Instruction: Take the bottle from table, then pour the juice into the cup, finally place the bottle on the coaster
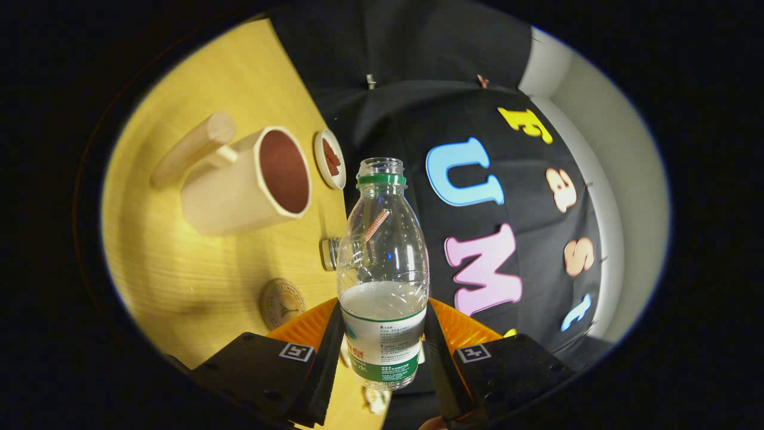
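**Inspector:** Yellow wooden worktop, seen rolled well over to one side, with the dark booth cloth behind. Report the tool.

**Assistant:** The tool is closed on the bottle; both fingers press against its labelled lower body. The bottle is lifted clear of the worktop, uncapped, with pale liquid filling roughly its lower part.

**Inspector:** Step 1, then?

**Assistant:** Done, in my judgement: the bottle is in hand. Step 2 looks open. The cup, a pale one with a thick handle, stands beyond the fingers and apart from the bottle's mouth. Its inside shows dark reddish; whether that is liquid or lining, I cannot tell. No stream is visible.

**Inspector:** Step 3?

**Assistant:** Outstanding. The coaster, a round disc, lies bare on the worktop just ahead of the fingers.

**Inspector:** Other items?

**Assistant:** 1 small dish with red contents beside the cup, and 1 small jar partly behind the bottle.
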A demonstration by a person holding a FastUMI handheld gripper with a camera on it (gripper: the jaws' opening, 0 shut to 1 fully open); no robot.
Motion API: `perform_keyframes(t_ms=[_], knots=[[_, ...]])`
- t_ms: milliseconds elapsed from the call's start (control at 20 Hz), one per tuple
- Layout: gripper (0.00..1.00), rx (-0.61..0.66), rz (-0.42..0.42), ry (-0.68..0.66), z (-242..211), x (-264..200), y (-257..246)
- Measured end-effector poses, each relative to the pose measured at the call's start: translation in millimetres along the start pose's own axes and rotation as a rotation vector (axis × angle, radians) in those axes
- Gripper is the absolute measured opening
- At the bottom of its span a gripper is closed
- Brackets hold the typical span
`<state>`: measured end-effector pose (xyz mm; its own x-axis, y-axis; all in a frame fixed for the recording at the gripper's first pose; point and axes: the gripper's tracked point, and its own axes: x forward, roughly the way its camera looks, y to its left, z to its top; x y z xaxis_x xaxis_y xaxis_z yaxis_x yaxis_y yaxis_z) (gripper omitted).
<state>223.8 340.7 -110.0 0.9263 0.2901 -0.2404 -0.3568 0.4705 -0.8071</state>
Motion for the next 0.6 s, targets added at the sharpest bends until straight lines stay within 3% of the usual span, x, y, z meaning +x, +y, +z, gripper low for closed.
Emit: perform_keyframes(t_ms=[150,300,400,600], knots=[[0.72,0.419,0.050,0.016,-4.6,1.7,-2.8],[0.72,0.761,0.039,0.005,-8.1,11.2,-21.5],[0.72,0.881,0.027,-0.009,-11.0,12.5,-30.6],[0.72,0.995,0.027,0.005,-23.1,27.1,-37.1]])
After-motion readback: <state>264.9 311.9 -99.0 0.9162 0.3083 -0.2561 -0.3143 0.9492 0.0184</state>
